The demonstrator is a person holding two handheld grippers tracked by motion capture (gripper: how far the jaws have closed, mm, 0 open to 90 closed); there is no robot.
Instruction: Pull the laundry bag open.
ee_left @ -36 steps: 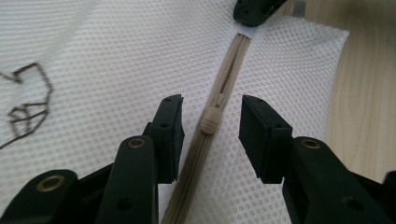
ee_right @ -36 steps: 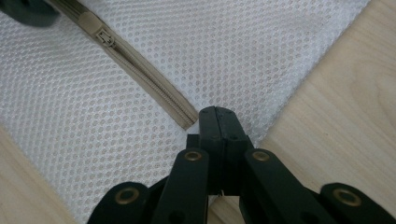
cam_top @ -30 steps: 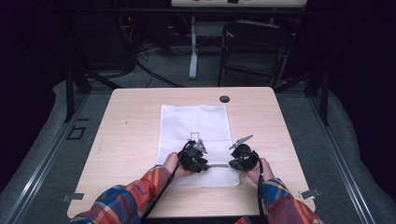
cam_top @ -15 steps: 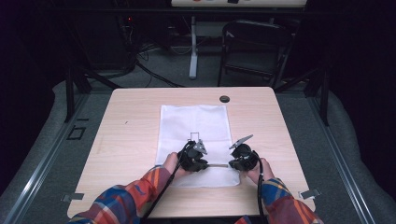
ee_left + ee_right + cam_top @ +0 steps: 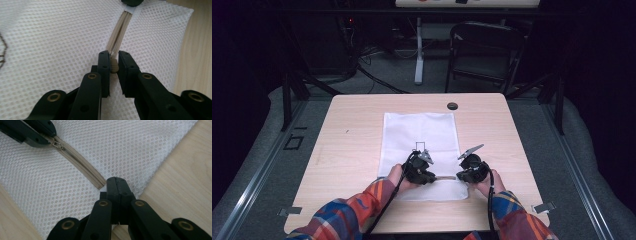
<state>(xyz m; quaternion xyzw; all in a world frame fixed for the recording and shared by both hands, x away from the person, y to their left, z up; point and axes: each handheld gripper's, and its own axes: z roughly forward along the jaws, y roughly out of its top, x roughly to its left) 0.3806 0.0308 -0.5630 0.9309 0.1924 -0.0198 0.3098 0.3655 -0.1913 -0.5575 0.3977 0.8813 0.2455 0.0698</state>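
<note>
**White mesh zipper bag held at its near end by two grippers**

A white mesh bag (image 5: 419,145) is laid flat along the middle of a light wooden table (image 5: 347,150), its short near edge close to the person; a small black printed mark (image 5: 419,147) is seen on its upper face. A beige zipper (image 5: 80,167) runs across the near end of the bag. The left gripper (image 5: 114,65) is set on the bag at that end; its jaws are nearly closed, with the beige zipper pull (image 5: 113,66) pinched between them. The right gripper (image 5: 117,185) is placed at the zipper's other end, near the bag's right edge; its jaws are pressed fully together on the mesh just beside the zipper's end. Plaid sleeves (image 5: 347,217) enter from the bottom of the high view. A small dark round insert (image 5: 452,106) is set in the table beyond the bag's far edge.
</note>
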